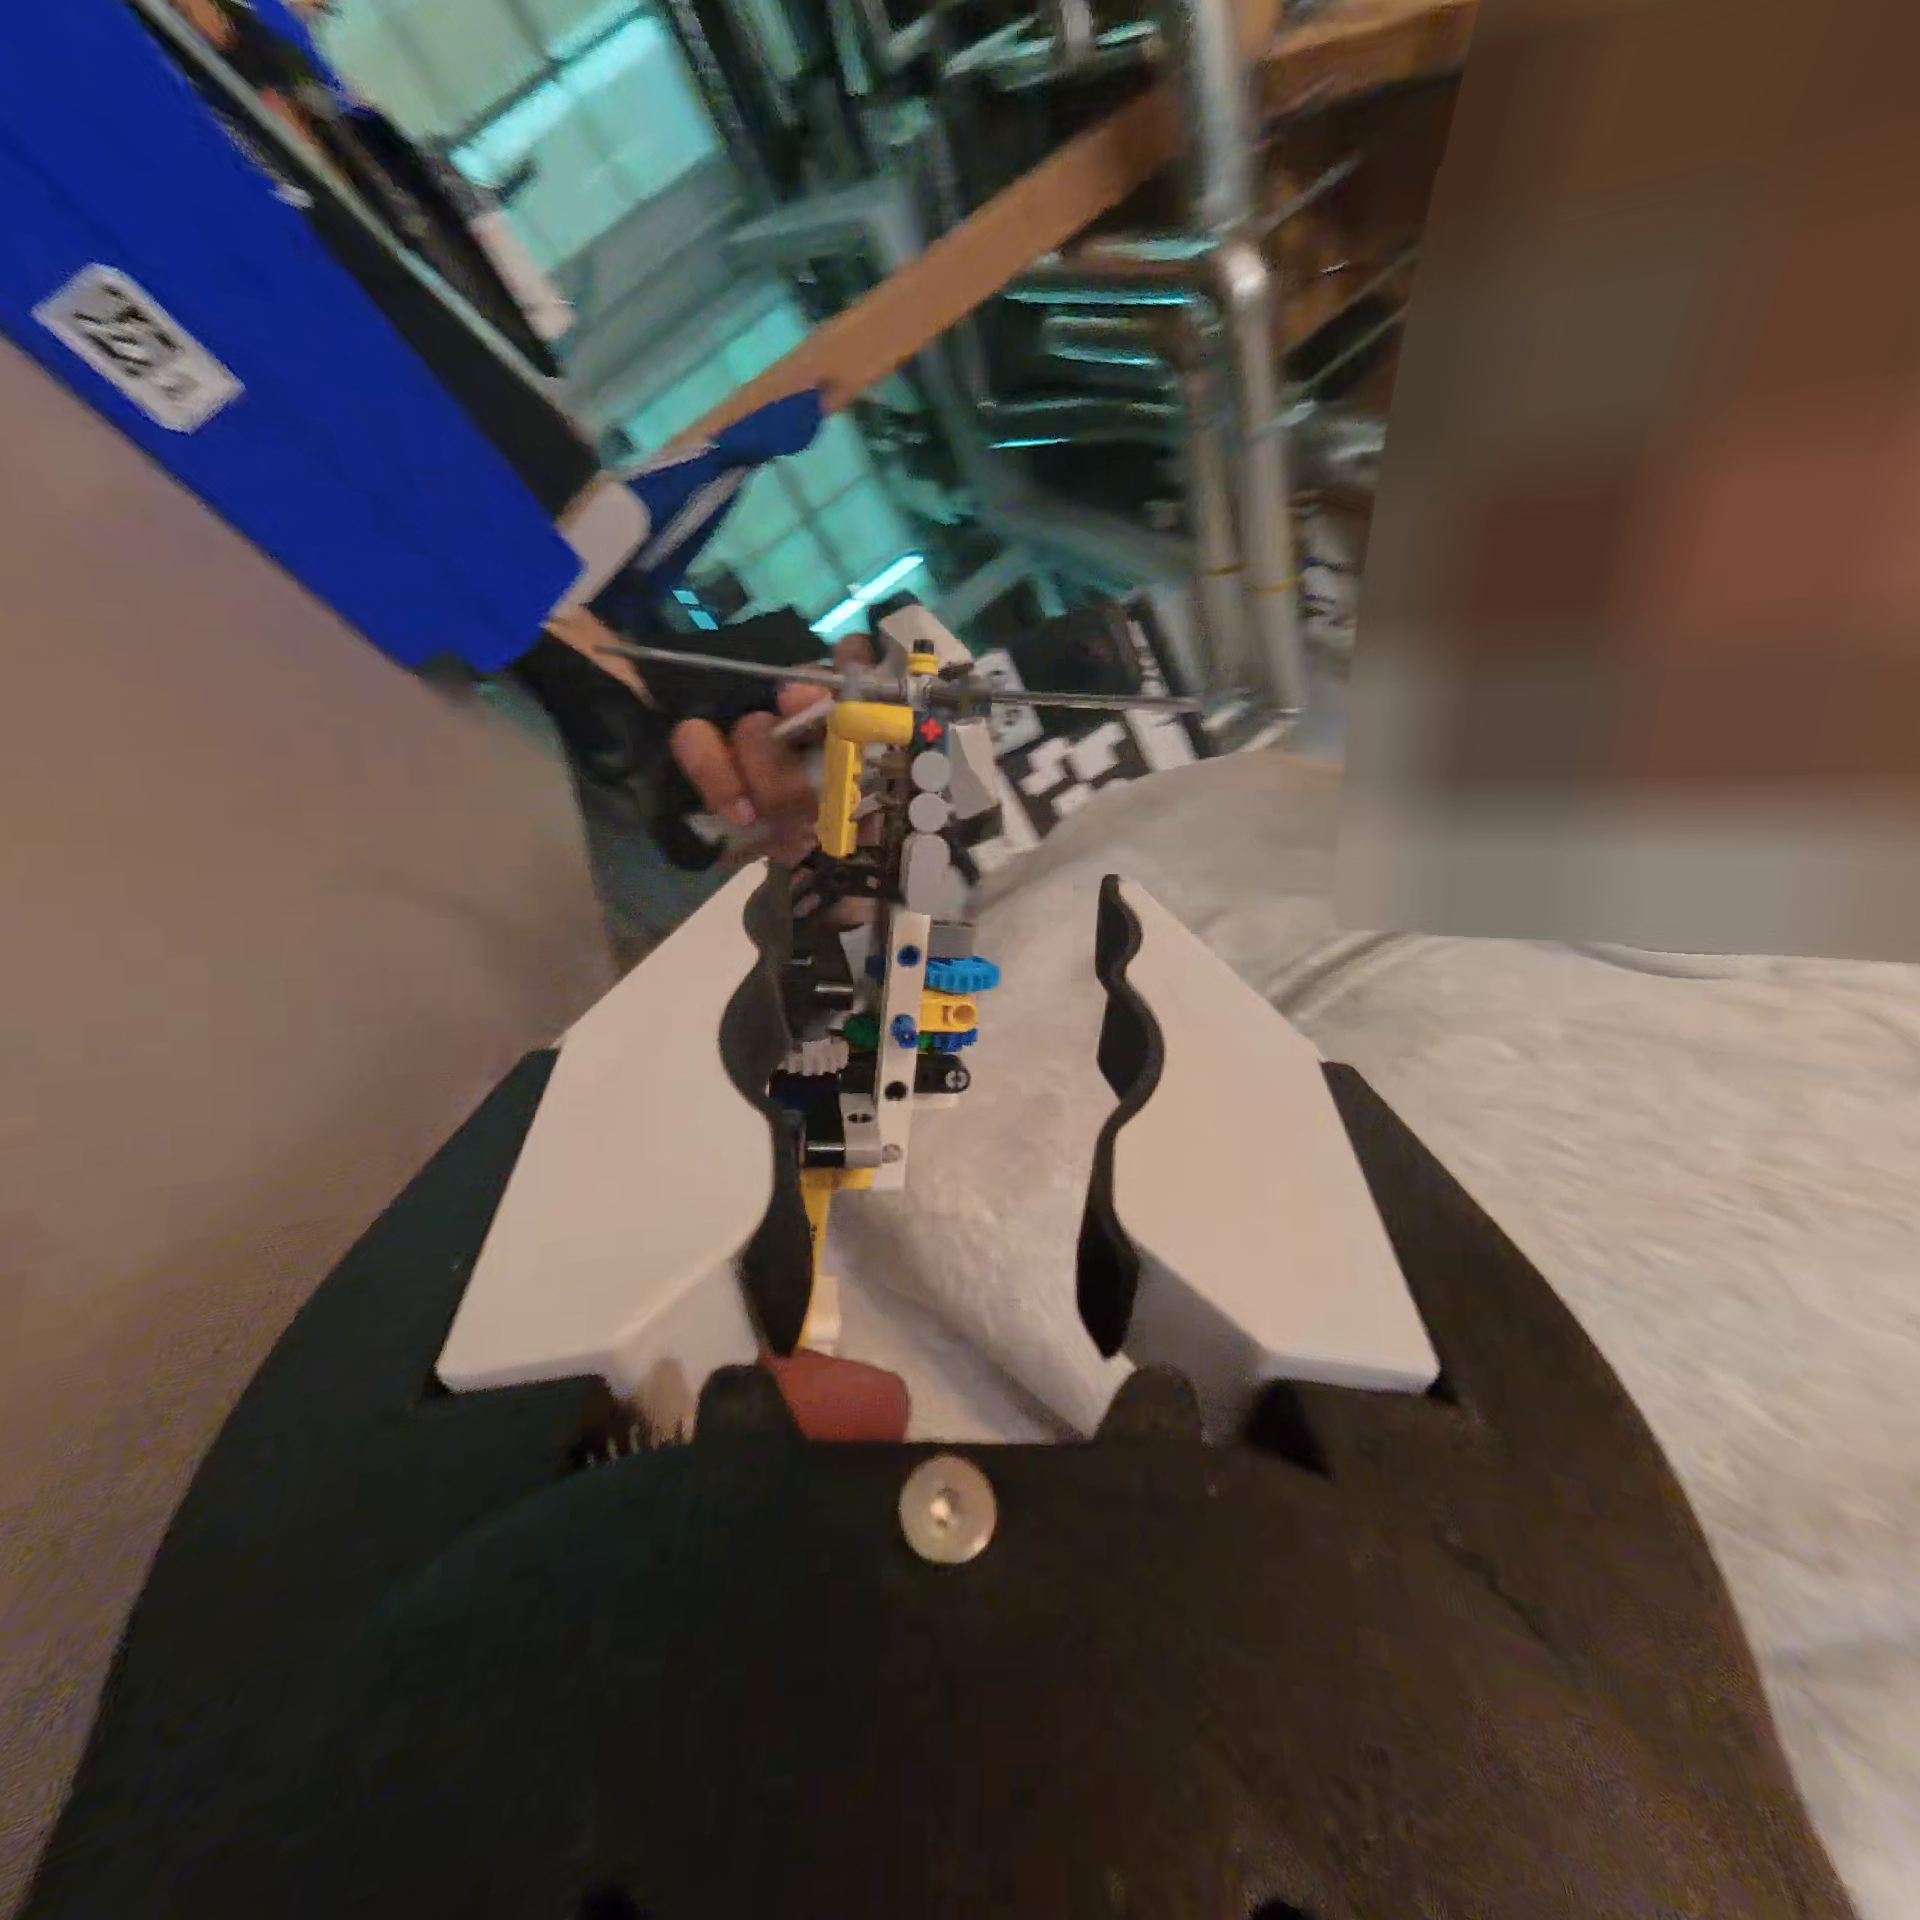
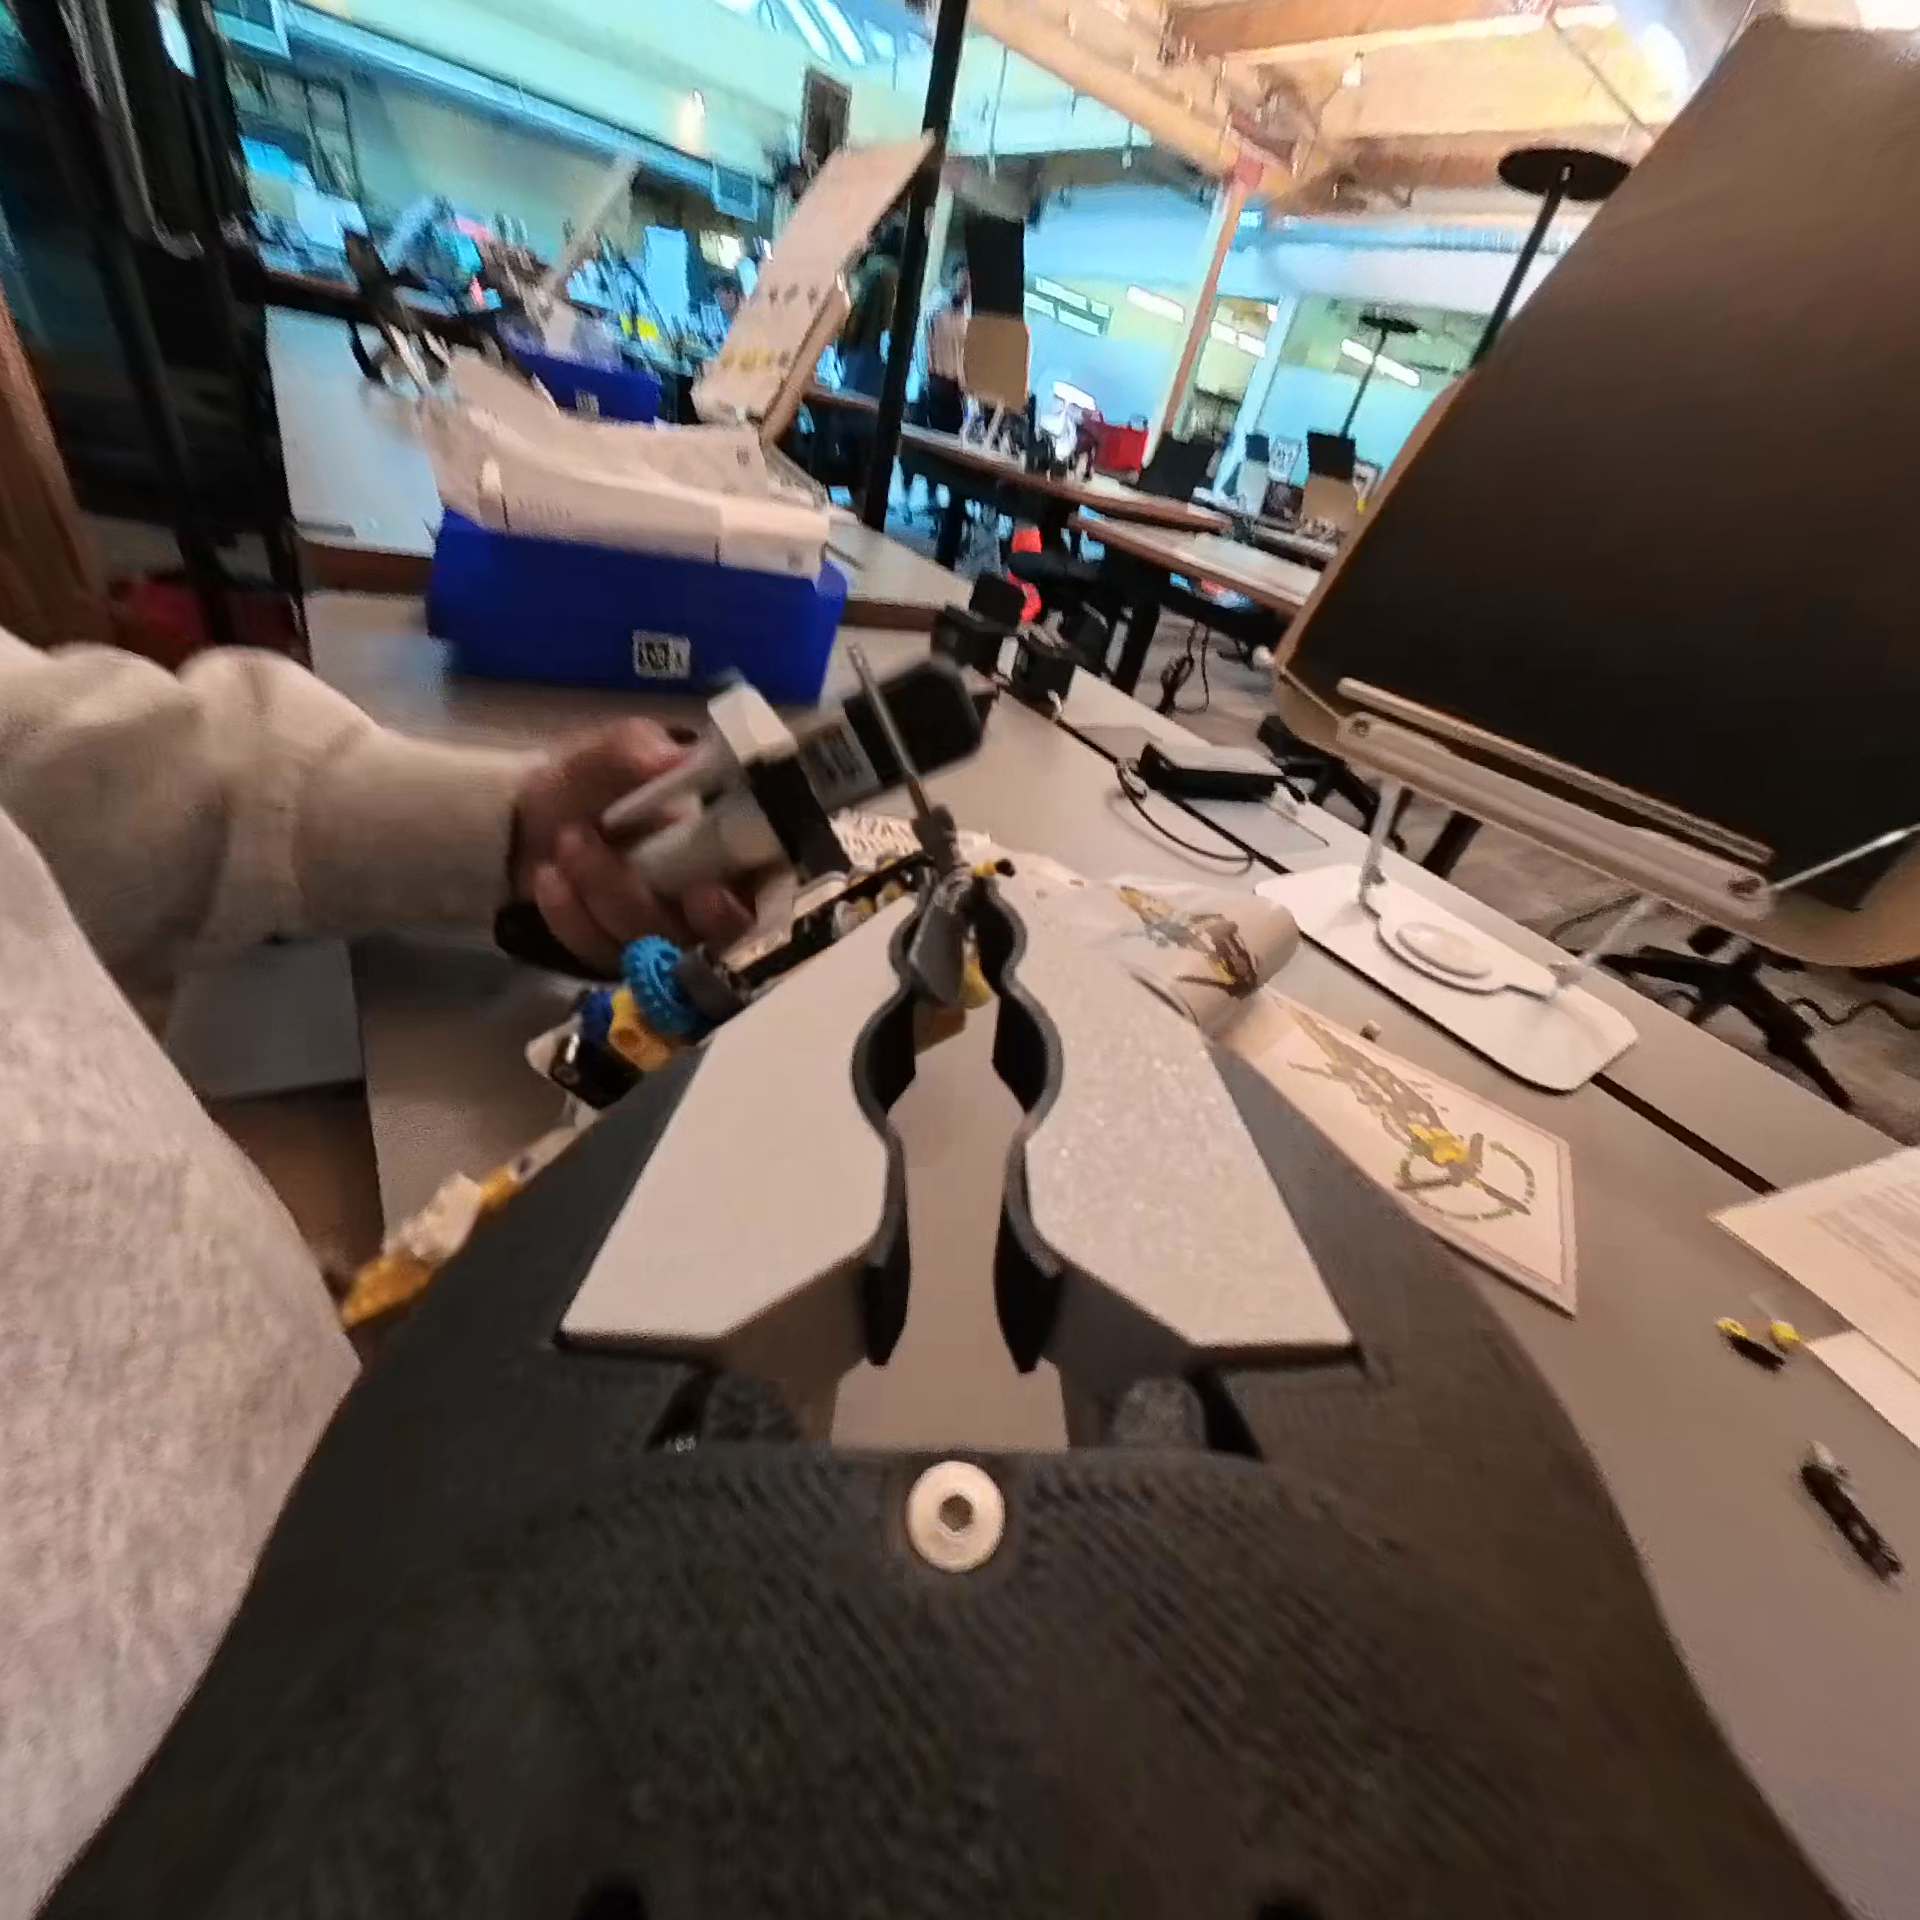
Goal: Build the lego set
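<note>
Left gripper (image 1: 940,1101) jaws wide, yellow-black-white lego helicopter model (image 1: 873,935) against its left pad. Right gripper (image 2: 951,971) narrow, pinching the model's grey rotor hub (image 2: 940,935). Grey table (image 2: 1039,790); blue bin (image 2: 634,618) at 11 o'clock.

One lego helicopter model (image 1: 883,935), two grippers, one blue bin (image 2: 634,613), two instruction sheets (image 2: 1423,1153).

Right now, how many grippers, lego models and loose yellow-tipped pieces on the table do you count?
grippers: 2 (left gripper, right gripper)
lego model: 1
yellow-tipped pieces: 2
Total: 5
</note>
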Motion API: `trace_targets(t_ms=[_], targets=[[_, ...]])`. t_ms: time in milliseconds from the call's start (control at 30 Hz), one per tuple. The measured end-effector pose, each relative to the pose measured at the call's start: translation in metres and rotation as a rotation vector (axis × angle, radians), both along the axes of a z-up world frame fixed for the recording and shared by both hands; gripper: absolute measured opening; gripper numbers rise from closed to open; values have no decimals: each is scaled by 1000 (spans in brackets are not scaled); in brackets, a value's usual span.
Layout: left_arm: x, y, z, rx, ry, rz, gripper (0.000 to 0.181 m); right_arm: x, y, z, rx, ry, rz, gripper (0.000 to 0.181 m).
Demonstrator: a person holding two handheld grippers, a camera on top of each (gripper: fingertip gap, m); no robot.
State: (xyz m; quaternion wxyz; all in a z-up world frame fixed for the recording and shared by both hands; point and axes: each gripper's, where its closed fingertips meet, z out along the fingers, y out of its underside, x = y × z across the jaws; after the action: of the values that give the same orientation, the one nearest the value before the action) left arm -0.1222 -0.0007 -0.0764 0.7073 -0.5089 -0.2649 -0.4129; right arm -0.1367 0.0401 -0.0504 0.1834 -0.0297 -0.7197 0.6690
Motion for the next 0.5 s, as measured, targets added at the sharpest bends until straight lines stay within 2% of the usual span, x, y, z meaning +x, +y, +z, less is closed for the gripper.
trace_targets(t_ms=[167,367,500], targets=[[3,7,6,134,1,-130,56,0,-6,25,-131,-39,65,6],[-8,13,12,144,101,-89,57,7,-17,43,-194,-80,207,6],[0,20,17,170,144,-124,56,10,-21,46,-199,-92,253,6]])
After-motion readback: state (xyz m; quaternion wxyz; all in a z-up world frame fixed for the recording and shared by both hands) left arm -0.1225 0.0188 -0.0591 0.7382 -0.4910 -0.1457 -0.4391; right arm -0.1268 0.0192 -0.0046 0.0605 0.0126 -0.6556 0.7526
